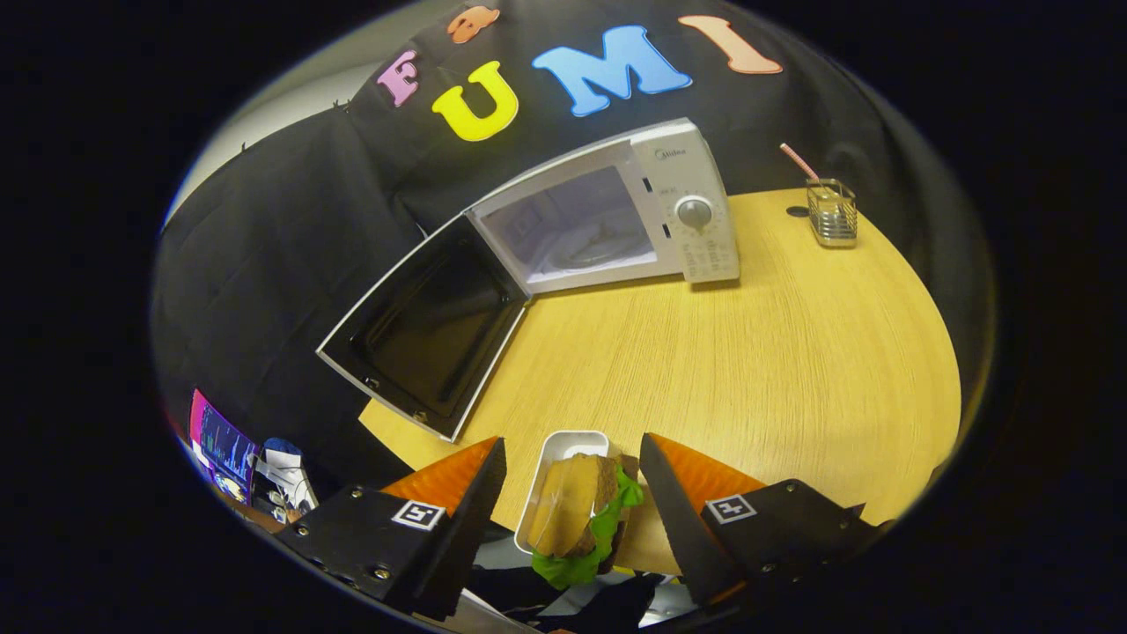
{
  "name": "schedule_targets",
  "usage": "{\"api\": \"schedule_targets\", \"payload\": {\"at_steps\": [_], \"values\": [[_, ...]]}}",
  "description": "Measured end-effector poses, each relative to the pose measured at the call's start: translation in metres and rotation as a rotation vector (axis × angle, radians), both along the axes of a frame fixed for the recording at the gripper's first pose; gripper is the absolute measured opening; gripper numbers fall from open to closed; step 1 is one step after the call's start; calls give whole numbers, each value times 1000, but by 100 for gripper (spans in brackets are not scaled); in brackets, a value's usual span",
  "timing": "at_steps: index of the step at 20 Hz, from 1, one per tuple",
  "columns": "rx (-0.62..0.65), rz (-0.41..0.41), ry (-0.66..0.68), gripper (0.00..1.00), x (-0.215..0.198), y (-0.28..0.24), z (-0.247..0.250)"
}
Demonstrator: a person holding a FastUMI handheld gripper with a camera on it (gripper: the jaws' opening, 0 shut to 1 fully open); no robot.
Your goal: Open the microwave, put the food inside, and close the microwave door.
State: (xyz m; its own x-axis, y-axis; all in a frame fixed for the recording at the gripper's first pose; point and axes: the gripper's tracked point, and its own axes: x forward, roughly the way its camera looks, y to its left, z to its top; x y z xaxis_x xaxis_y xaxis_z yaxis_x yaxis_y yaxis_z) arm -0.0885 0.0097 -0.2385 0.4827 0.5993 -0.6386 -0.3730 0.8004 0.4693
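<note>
A white microwave [700, 242] stands at the back of the round wooden table [748, 352]. Its door [431, 330] is swung wide open to the left, and the cavity [581, 229] with a glass turntable shows inside. A sandwich [572, 502] with green lettuce lies in a small white tray [577, 437] at the table's near edge. My gripper [570, 447] is open, with one finger on each side of the tray and the sandwich between them. The left finger stands clear of the tray. The right finger is close against the lettuce.
A square glass [832, 211] with a pink straw stands at the table's back right, to the right of the microwave. The open door overhangs the table's left edge. A bright screen [220, 445] and clutter sit low on the left, off the table.
</note>
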Motion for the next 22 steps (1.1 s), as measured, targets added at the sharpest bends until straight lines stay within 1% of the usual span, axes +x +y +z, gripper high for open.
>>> {"api": "schedule_targets", "payload": {"at_steps": [5,9,10,11,13,14,15,18,22], "values": [[4,10,122,92,-16,-1,-29],[4,-11,213,92,-24,0,-45],[0,-30,219,71,-24,-1,-48],[13,-44,234,57,-24,0,-43],[22,-76,247,41,-20,-4,-41],[26,-107,251,38,-20,1,-40],[27,-121,261,28,-20,0,-36],[16,-153,230,28,-15,3,-16],[41,-185,172,28,-2,20,18]]}}
